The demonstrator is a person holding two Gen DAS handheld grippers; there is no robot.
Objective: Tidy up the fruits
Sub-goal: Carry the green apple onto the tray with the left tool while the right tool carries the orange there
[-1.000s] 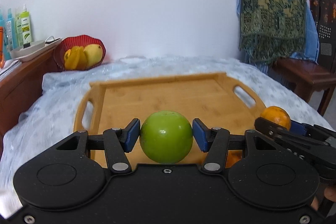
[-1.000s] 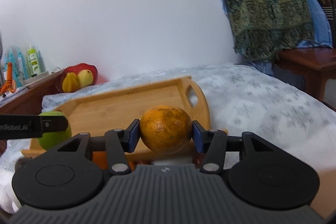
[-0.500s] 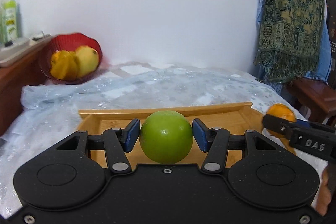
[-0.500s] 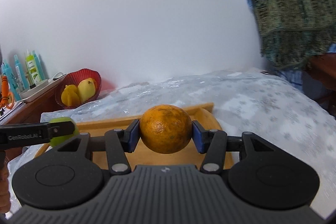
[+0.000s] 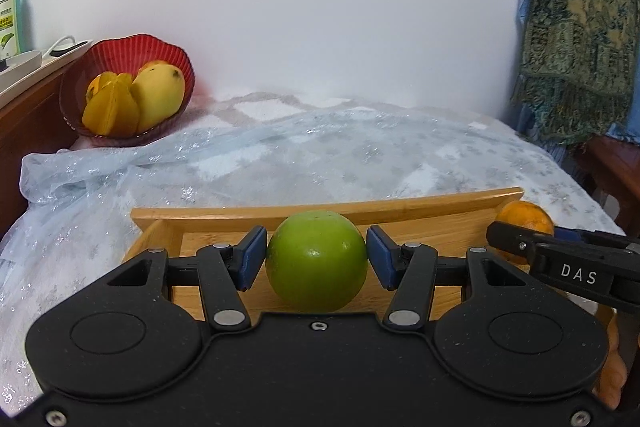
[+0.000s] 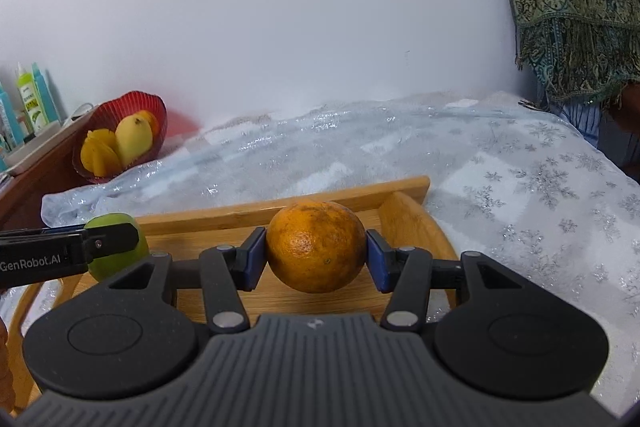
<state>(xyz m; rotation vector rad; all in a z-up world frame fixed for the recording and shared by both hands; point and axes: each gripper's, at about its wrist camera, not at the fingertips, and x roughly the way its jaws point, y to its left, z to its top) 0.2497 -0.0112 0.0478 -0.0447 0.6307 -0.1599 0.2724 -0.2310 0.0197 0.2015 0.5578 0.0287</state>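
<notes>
— Since both fruits are already off the table, which way does the red bowl (image 5: 127, 89) lie from each gripper?

— Ahead and to the left for both. From the left gripper (image 5: 317, 259), clenched on the green fruit (image 5: 317, 261), the bowl sits up in the left part of the view, across the tablecloth (image 5: 320, 155), beyond the far rim of the wooden tray (image 5: 328, 213). From the right gripper (image 6: 316, 254), clamped on the orange (image 6: 316, 246), it lies further off to the left (image 6: 120, 135), at the back corner against the wall.

— So which hand is nearer?

— The left one, by my reading. The bowl looks larger and less off-axis in its view, and in the right wrist view the left gripper is on the bowl's side.

— Is there room in the bowl?

— Some. A mango (image 5: 158, 97) and a yellow star-shaped fruit (image 5: 112, 109) fill its middle, with another orange piece behind them. The bowl is tipped toward the cameras, so its open mouth faces the grippers.

— And where are the two carried fruits right now?

— Each is pinched at its sides by blue pads (image 5: 251, 259), hanging above the tray's far end, side by side, well apart from the bowl

— Then the approach?

— I'd judge a leftward, forward sweep, left hand leading so the arms do not cross
</notes>
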